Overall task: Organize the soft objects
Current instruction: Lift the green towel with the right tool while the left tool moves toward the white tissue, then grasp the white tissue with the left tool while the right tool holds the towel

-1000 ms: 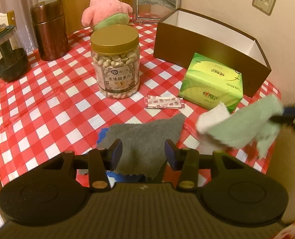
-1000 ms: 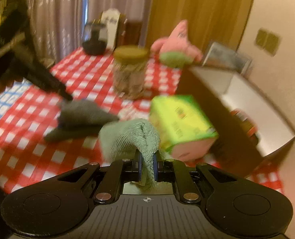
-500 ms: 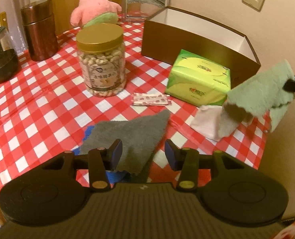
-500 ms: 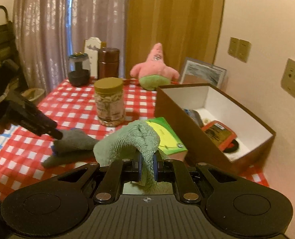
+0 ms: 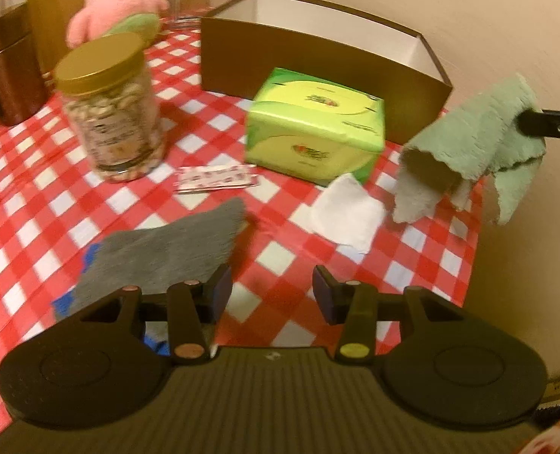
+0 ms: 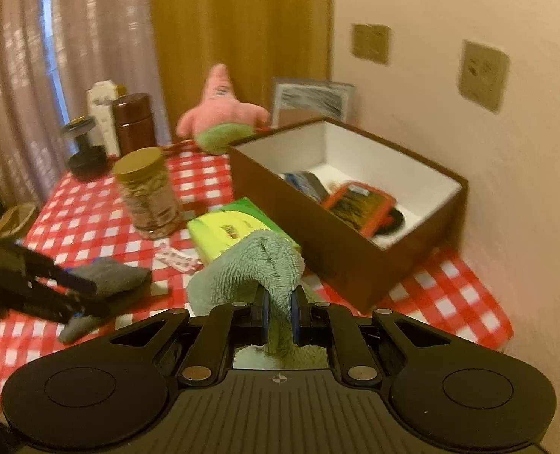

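Observation:
My right gripper (image 6: 280, 308) is shut on a pale green towel (image 6: 259, 268) and holds it in the air beside the brown box (image 6: 355, 265). The towel (image 5: 476, 143) also hangs at the right of the left wrist view, above the table's right edge. My left gripper (image 5: 270, 295) is open and empty, just above a grey cloth (image 5: 159, 249) on the checkered table. A white cloth (image 5: 346, 213) lies flat near the green tissue pack (image 5: 317, 128). A pink starfish plush (image 6: 221, 113) sits at the back.
A nut jar with a gold lid (image 5: 109, 106) stands left of the tissue pack. A small patterned packet (image 5: 215, 178) lies in front of it. A brown canister (image 6: 134, 123) and a dark grinder (image 6: 87, 147) stand at the back left. The box holds a red item (image 6: 359, 204).
My right gripper has lifted the green towel and carried it right, toward the box, uncovering the white cloth. My left gripper has shifted right over the table near the grey cloth.

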`<state>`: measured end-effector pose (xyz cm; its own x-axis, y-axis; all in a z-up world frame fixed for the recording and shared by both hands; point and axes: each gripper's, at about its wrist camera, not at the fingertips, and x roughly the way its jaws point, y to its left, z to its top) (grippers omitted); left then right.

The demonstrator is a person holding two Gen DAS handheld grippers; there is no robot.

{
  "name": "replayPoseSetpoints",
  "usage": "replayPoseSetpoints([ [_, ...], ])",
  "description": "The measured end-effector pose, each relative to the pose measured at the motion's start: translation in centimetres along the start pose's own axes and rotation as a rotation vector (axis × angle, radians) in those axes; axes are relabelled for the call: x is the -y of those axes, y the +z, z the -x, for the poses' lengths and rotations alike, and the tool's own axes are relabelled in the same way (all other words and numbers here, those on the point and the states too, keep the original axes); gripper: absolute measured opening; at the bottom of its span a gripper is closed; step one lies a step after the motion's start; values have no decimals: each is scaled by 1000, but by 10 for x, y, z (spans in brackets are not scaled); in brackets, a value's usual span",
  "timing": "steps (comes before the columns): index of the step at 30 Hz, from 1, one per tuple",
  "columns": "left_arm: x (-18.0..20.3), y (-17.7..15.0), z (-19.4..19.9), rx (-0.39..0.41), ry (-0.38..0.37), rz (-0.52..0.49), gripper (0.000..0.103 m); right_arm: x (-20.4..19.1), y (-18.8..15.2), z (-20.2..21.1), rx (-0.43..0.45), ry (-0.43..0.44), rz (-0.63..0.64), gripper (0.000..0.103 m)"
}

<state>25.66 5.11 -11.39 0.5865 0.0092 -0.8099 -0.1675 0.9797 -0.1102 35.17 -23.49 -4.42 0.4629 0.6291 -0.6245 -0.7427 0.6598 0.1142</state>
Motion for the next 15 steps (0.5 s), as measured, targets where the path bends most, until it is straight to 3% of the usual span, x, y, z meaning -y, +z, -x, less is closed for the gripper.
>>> replayPoseSetpoints([
  [10,35,13,-35,-19,-57,-89,45,31,3,-2,-33,-74,-211,11],
  [15,47,22,-54,-23,-66,-117,52,42,1,-6,-41,-91,-255,11],
])
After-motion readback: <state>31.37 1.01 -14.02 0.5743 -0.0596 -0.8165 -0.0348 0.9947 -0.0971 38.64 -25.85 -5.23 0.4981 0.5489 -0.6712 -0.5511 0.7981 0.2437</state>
